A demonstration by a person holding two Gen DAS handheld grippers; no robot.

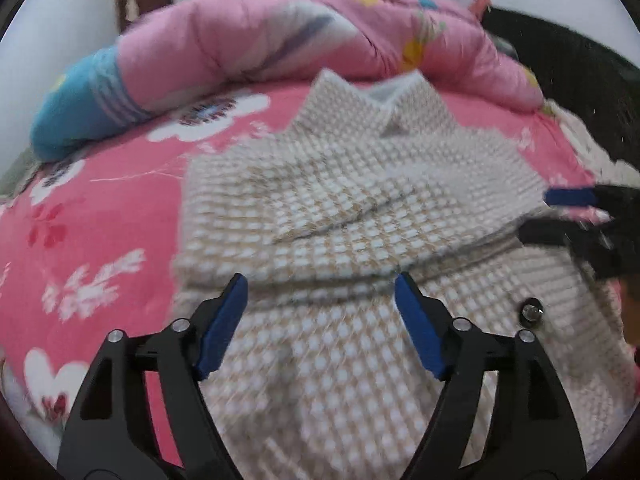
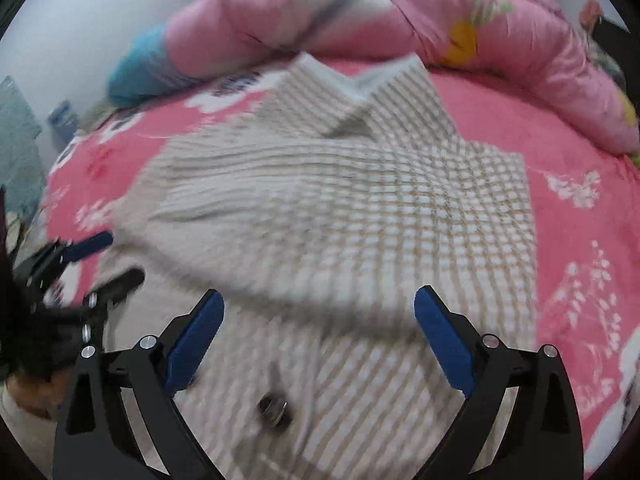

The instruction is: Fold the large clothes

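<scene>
Open jaws above blurred checked jacket (image 1: 340, 208), sleeves folded.

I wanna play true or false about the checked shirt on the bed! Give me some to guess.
1. The checked shirt lies on a pink flowered sheet. True.
2. The left gripper is pinching the shirt. False: it is open, with nothing clamped.
3. A pink quilt is bunched behind the collar. True.
4. The right gripper is shut. False: it is wide open.
5. The shirt is plain green. False: it is beige and white checks.
</scene>
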